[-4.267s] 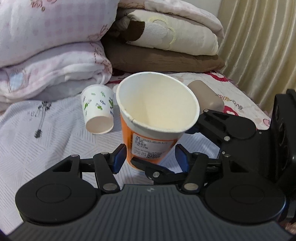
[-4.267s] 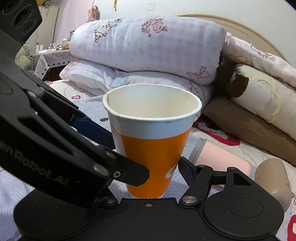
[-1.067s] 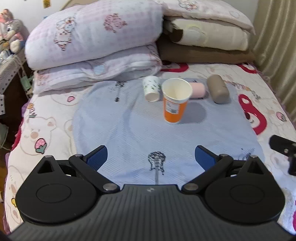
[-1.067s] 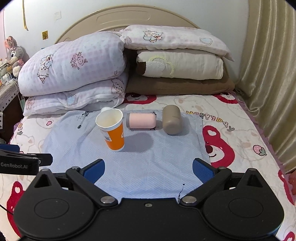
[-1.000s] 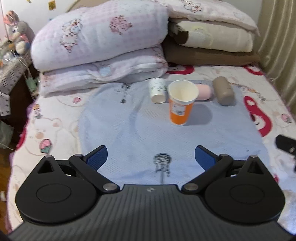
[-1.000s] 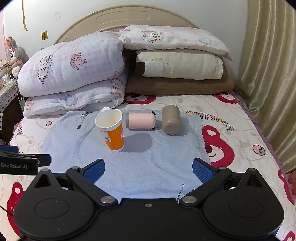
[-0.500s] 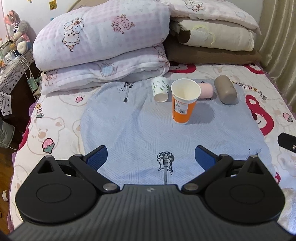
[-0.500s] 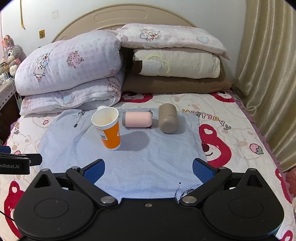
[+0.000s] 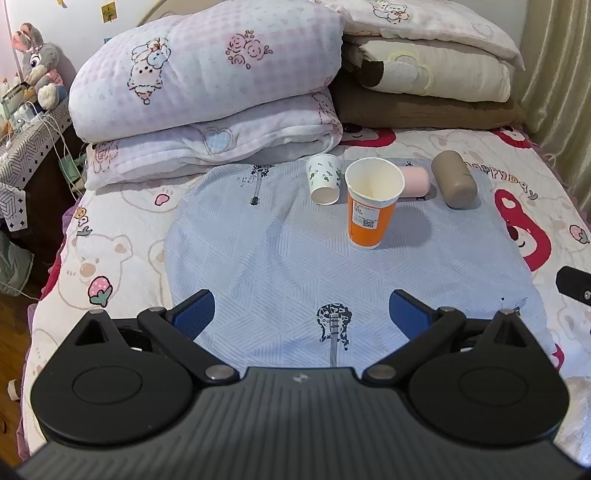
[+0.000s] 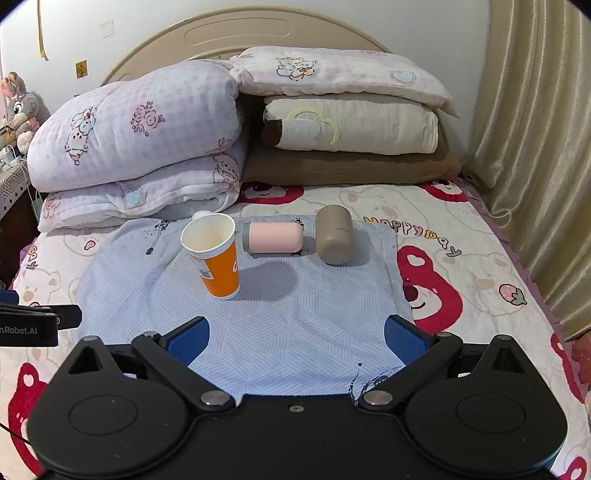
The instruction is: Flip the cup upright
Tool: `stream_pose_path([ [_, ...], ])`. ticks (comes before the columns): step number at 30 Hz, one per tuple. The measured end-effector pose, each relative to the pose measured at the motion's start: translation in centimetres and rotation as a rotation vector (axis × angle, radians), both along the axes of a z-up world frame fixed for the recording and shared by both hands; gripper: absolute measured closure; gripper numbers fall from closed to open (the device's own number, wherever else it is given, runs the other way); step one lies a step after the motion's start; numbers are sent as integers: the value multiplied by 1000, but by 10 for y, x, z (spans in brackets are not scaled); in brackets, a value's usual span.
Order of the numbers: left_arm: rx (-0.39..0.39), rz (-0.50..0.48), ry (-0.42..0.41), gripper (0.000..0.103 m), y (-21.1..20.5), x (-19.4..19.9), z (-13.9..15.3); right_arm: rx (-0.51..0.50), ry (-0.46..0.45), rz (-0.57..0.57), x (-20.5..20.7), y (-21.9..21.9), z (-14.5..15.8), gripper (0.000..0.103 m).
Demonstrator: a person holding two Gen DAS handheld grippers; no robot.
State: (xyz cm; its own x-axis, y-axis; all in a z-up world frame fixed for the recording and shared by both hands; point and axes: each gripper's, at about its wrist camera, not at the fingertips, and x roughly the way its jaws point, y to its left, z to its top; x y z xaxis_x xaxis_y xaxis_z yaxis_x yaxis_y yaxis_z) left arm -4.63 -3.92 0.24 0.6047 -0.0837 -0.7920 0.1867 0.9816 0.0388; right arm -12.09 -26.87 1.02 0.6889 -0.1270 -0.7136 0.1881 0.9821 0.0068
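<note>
Where readable: "HAPPYDAY" on bedspread [image 10: 417, 230], "nRobot.AI" on left claw [image 10: 22, 326].

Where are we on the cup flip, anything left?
Done: the orange cup stands upright on the blue cloth, mouth up. In hand: nothing; left gripper and right gripper are open and clear. Left: the small white cup, pink tumbler and tan tumbler lie sideways.

Home bedroom: bed w/ curved headboard [image 10: 280, 33], stacked pillows [image 10: 351, 125], folded quilt [image 10: 140, 125], bear-print sheet [image 10: 461, 266], curtain [image 10: 535, 147], plush toy [image 9: 38, 62].
</note>
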Motion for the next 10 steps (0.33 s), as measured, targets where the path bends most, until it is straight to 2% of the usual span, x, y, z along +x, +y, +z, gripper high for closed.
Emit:
stream_pose_path([
  [10,-2,4,3,1,2,-2,0,-1,-1,-1,0,0,0,1],
])
